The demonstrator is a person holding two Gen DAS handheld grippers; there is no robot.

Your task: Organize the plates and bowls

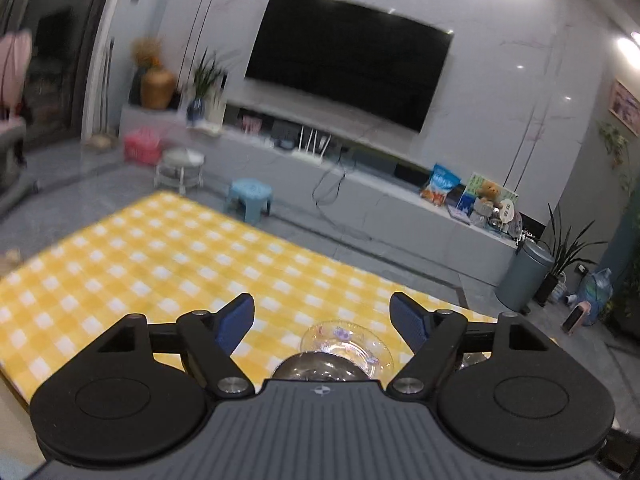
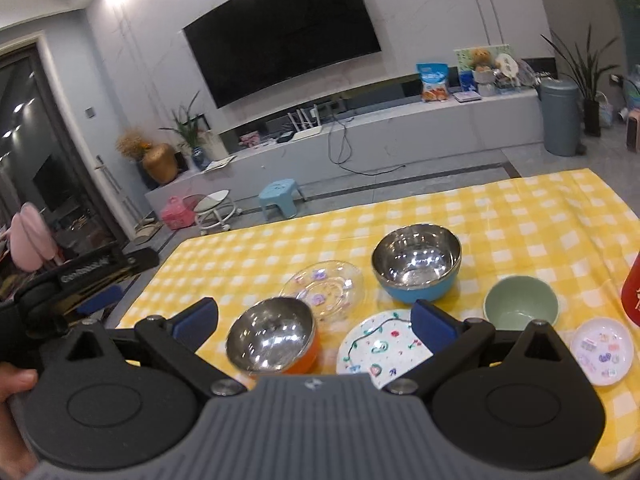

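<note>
Gleaming steel bowl (image 2: 272,334) with orange shell sits between right gripper (image 2: 314,320) jaws, released; left gripper (image 1: 322,316) likewise.

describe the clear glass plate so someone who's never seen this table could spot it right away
On the yellow checked tablecloth, look at the cluster of dishes near the front edge. The clear glass plate lies at the cluster's left, behind the orange-sided steel bowl and left of the blue-sided steel bowl. It is the only see-through dish, with small purple flowers.
</note>
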